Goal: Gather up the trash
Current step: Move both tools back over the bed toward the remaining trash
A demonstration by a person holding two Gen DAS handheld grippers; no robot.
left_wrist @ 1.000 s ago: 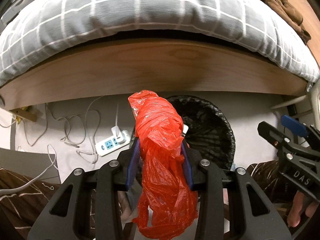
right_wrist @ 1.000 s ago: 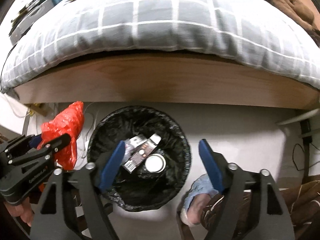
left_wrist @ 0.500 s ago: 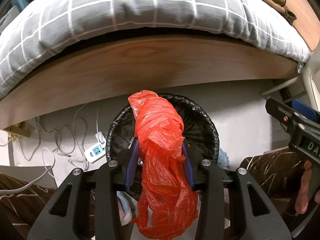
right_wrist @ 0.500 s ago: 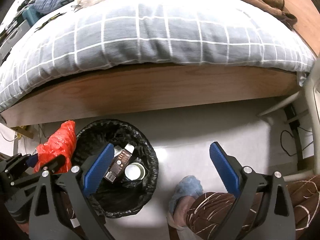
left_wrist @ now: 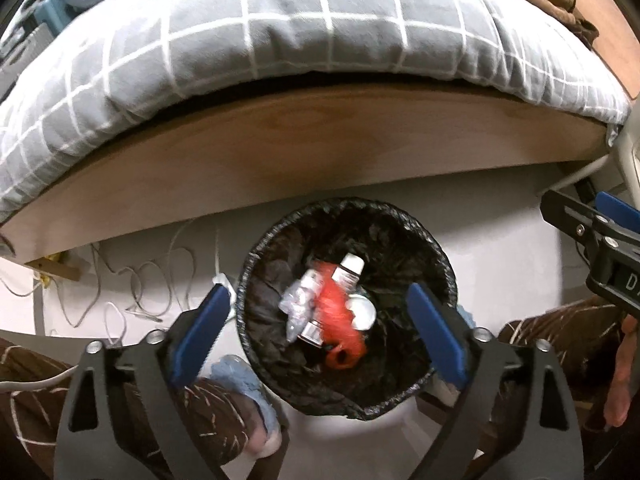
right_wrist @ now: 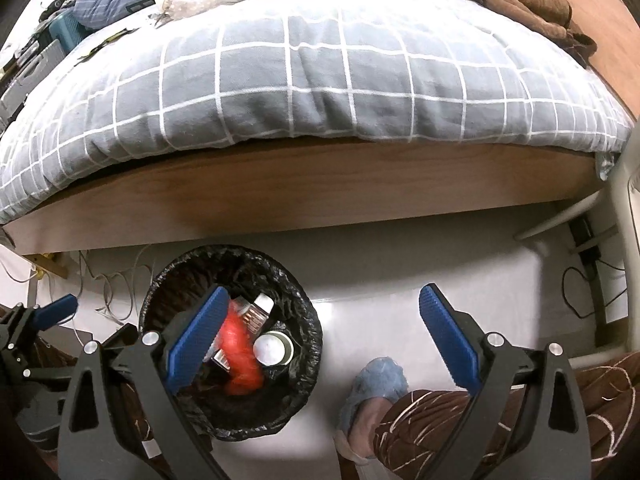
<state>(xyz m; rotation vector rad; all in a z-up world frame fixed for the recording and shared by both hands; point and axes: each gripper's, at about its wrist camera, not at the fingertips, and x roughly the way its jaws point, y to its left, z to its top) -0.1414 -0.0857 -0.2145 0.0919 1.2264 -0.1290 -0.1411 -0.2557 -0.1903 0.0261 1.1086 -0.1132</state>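
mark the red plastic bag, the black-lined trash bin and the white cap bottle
Crumpled red plastic bag (left_wrist: 338,316): left wrist view, mid-body.
Round black-lined trash bin (left_wrist: 442,258): left wrist view, right rim.
Dark bottle with white cap (left_wrist: 353,265): left wrist view, cap.

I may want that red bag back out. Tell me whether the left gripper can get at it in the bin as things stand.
Probably yes. The left gripper hangs open right above the bin, which has no lid, and the red bag lies on top of the other trash between its spread fingers. Nothing covers it; it would have to go down inside the rim.
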